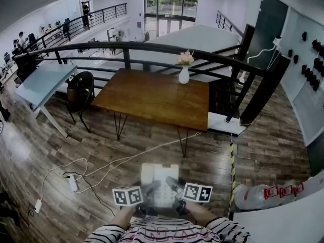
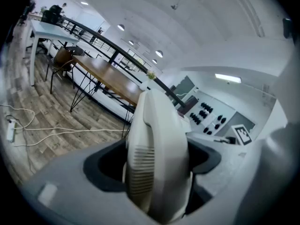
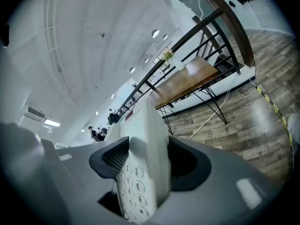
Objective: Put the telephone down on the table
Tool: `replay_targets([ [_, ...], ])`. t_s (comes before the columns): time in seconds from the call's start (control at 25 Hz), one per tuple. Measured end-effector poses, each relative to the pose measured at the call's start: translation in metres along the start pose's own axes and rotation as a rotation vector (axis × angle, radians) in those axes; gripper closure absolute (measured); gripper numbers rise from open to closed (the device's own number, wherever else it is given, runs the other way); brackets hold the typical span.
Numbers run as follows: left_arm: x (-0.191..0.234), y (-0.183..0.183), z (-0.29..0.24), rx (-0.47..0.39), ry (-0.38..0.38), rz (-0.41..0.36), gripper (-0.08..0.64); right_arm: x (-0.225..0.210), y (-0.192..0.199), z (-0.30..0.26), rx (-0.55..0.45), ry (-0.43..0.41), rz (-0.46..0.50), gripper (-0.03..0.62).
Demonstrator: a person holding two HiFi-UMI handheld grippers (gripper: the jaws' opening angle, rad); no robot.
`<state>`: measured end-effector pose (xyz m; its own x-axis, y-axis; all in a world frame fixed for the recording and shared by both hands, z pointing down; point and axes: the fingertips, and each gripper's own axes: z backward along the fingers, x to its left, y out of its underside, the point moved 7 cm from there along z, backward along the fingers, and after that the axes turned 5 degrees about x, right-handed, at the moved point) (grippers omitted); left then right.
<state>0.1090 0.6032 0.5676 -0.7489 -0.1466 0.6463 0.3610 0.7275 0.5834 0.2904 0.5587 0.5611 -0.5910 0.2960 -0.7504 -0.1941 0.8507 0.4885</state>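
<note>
Telephone (image 1: pixel 160 175) near end hidden behind left claw (image 1: pixel 151 190) and right claw (image 1: pixel 173 185), striped sleeves (image 1: pixel 107 234) cut off below

Head view steeply down; gripper views close, forward; all share table (image 1: pixel 152 97).

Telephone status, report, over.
Left tongs and right tongs both clamped on telephone. Held in the air, short of the table. Only a flower vase on it, far edge.
</note>
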Motion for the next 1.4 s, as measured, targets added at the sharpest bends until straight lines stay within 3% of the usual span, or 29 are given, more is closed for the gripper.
replay_targets([
  [0.4, -0.024, 0.012, 0.015, -0.033, -0.006, -0.001, 0.186, 0.005, 0.011, 0.020, -0.001, -0.031, 0.025, 0.328],
  [0.68, -0.001, -0.010, 0.003, -0.028, -0.002, 0.024, 0.186, 0.007, -0.010, -0.008, -0.006, -0.012, 0.037, 0.327],
  [0.84, 0.026, -0.042, -0.007, -0.008, 0.001, 0.017, 0.186, 0.014, -0.031, -0.040, -0.014, 0.002, 0.028, 0.327],
  [1.4, 0.144, -0.206, -0.019, 0.067, 0.016, -0.059, 0.186, 0.062, -0.117, -0.197, -0.088, 0.026, -0.046, 0.327],
])
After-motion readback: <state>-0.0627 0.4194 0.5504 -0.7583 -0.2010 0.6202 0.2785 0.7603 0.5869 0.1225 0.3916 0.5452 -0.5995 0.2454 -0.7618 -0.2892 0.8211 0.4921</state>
